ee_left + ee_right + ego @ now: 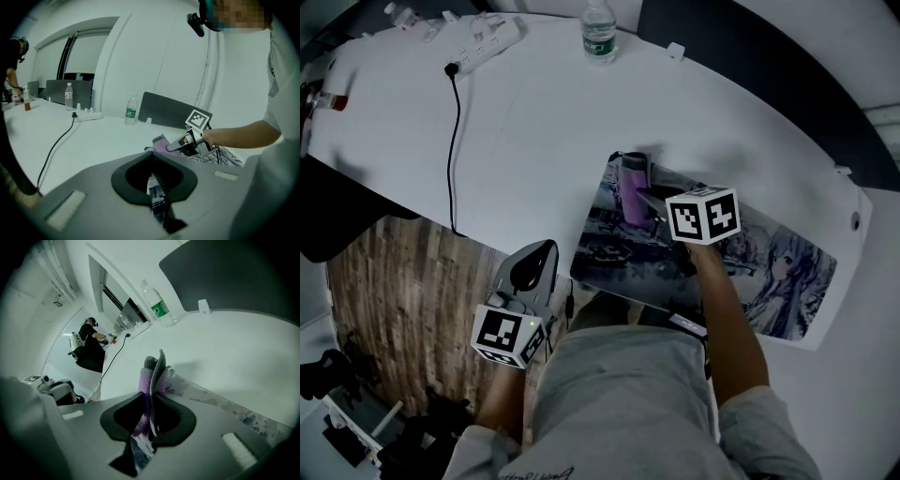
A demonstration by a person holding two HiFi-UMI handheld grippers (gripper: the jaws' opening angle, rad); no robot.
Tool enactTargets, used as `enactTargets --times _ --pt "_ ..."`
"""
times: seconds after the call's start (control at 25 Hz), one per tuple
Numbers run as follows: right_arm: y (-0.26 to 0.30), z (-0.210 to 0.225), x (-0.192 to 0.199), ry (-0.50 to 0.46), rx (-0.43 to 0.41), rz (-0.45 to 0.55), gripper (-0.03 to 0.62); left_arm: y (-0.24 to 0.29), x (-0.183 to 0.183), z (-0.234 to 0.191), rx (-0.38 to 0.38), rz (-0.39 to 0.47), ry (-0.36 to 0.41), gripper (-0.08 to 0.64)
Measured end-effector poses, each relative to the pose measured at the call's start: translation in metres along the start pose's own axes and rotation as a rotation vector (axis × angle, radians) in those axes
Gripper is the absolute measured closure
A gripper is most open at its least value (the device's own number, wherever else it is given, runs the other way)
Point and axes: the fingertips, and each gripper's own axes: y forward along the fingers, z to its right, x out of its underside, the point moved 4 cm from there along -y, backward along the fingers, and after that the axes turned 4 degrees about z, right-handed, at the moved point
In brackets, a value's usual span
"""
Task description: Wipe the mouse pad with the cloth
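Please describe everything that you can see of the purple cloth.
The cloth is purple with a grey layer and looks soft, like a towel, bunched into a thick wad. The right gripper is shut on one end of it, so it stands between the jaws and sticks out past them. It is over the far left corner of the printed mouse pad on the white table. Whether it presses on the pad, I cannot tell.

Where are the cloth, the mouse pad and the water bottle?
cloth (634,197), head view, its purple middle.
mouse pad (787,267), head view, printed right half.
water bottle (599,41), head view, green label.
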Motion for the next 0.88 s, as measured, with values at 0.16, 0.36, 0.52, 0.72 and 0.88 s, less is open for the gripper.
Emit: enactTargets --times 0.16,0.36,0.52,0.72,0.88 --pt "-0.047 0.011 0.012 0.015 0.013 0.055 0.518 0.022 -0.005 0.033 0.078 -0.011 0.037 0.541" --pt "-0.125 0.057 0.048 0.086 0.089 0.118 0.518 0.056 -0.014 0.098 0.210 -0.018 0.091 0.541" --pt "-0.189 0.090 0.084 0.145 0.161 0.174 0.518 0.079 -0.011 0.150 0.309 -0.034 0.137 0.541" --pt "-0.267 0.130 0.136 0.219 0.260 0.227 0.518 0.102 -0.009 0.219 0.432 -0.060 0.187 0.541" --pt "-0.335 0.169 0.180 0.287 0.346 0.258 0.518 0.116 -0.011 0.264 0.482 -0.061 0.211 0.541"
